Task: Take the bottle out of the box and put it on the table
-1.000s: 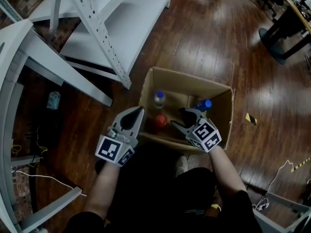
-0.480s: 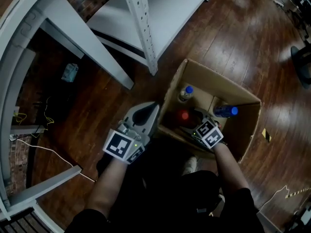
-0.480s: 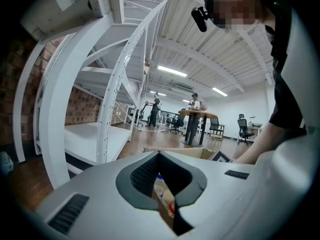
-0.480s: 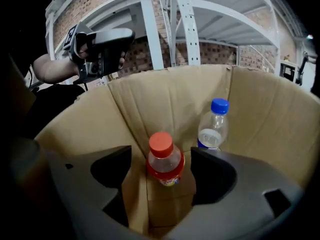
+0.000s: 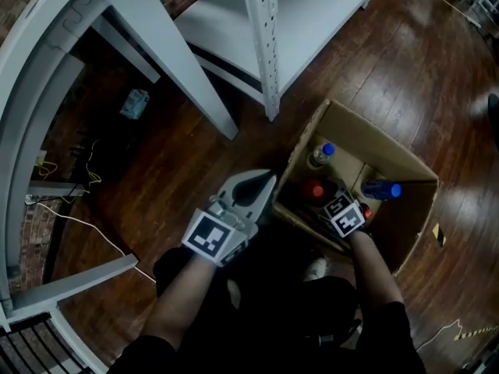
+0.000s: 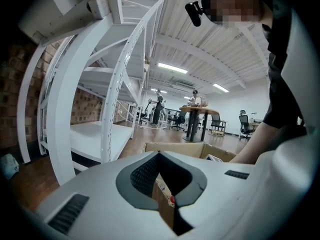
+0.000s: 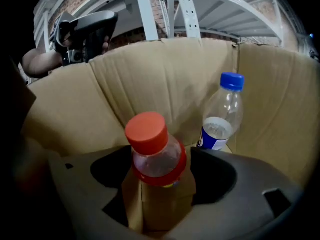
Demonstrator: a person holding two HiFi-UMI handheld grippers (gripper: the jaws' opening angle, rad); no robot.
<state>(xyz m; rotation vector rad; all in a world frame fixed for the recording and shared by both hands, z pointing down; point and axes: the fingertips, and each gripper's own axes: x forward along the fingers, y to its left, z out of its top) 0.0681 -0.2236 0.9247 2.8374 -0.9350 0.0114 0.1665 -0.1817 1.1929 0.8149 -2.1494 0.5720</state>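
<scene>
Since a second ago the right tongs [image 7: 159,170] are lowered into the brown cardboard box [image 5: 366,135] and spread around the clear, red-capped plastic bottle [image 7: 152,149] standing inside it, not yet pinched, so closing seems next, while the left tongs [image 5: 267,181] are held pressed together, empty, beside the box.

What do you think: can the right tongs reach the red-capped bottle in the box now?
Probably yes: the right tongs are open inside the box, the red-capped bottle stands between them, and nothing blocks it.

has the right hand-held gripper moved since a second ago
Yes, the right hand-held gripper sank from the box rim down inside, around the red-capped bottle.
</scene>
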